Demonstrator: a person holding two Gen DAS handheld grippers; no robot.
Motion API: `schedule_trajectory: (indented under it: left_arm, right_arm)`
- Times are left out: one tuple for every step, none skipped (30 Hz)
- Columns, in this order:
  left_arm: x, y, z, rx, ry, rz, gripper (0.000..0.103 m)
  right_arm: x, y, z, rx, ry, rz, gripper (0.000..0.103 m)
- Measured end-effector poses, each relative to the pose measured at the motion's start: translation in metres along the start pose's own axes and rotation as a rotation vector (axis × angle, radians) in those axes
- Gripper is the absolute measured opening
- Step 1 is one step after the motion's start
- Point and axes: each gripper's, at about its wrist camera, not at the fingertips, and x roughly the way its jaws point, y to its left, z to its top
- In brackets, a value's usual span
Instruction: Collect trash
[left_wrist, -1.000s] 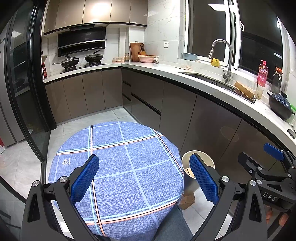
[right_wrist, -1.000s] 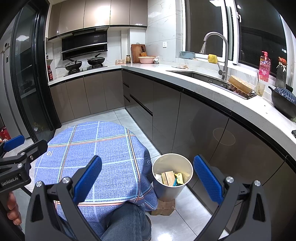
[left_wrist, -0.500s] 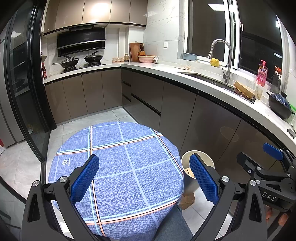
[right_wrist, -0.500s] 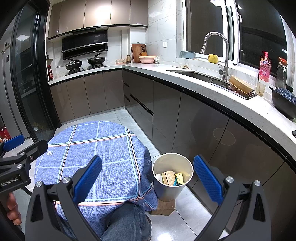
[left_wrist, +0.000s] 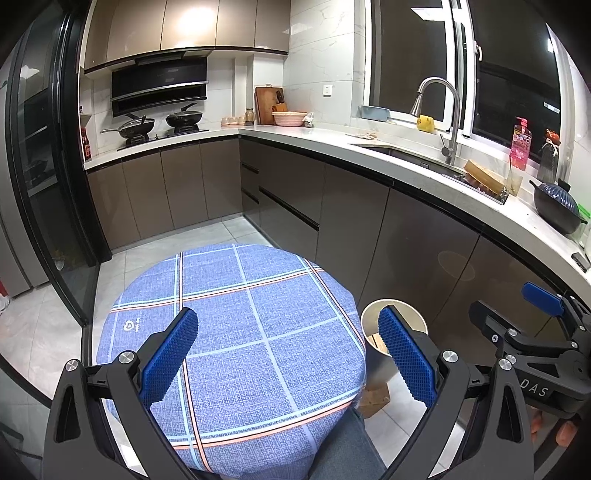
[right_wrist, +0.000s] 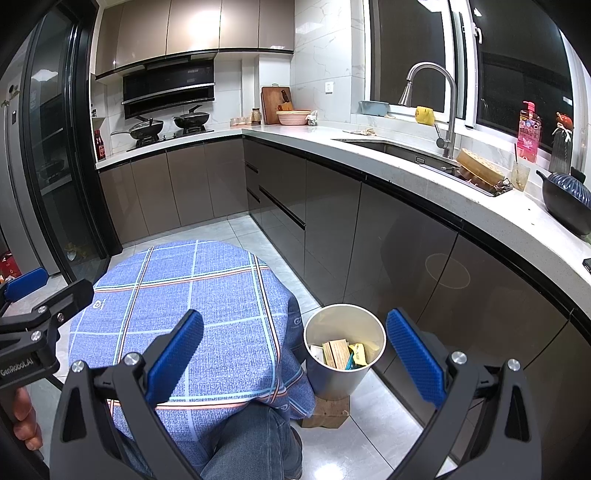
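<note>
With both the left gripper (left_wrist: 288, 358) and right gripper (right_wrist: 295, 358) spread apart and empty above the bare table (right_wrist: 207, 295), the trash (right_wrist: 341, 354) seemingly all in the bin (right_wrist: 345, 373), a careless nudge could tip that bin off its block (right_wrist: 327, 410).

Both wrist cameras look down and forward from near above the round blue plaid-clothed table (left_wrist: 236, 325), facing the kitchen corner at 12 o'clock; they share table (right_wrist: 207, 306), white bin (right_wrist: 343, 354), counter.
</note>
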Motion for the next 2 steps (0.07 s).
schedule_trajectory:
  left_arm:
    - [0.0005,-0.0004,0.0004,0.0,0.001,0.0,0.095]
    - [0.0002,-0.0003,-0.0005,-0.001,0.001,0.0,0.095]
  right_arm:
    - [0.0001,-0.0008,0.0002,0.0,0.0,0.001,0.1]
    - [0.0001,-0.0006,0.0003,0.0,0.0,0.001,0.1]
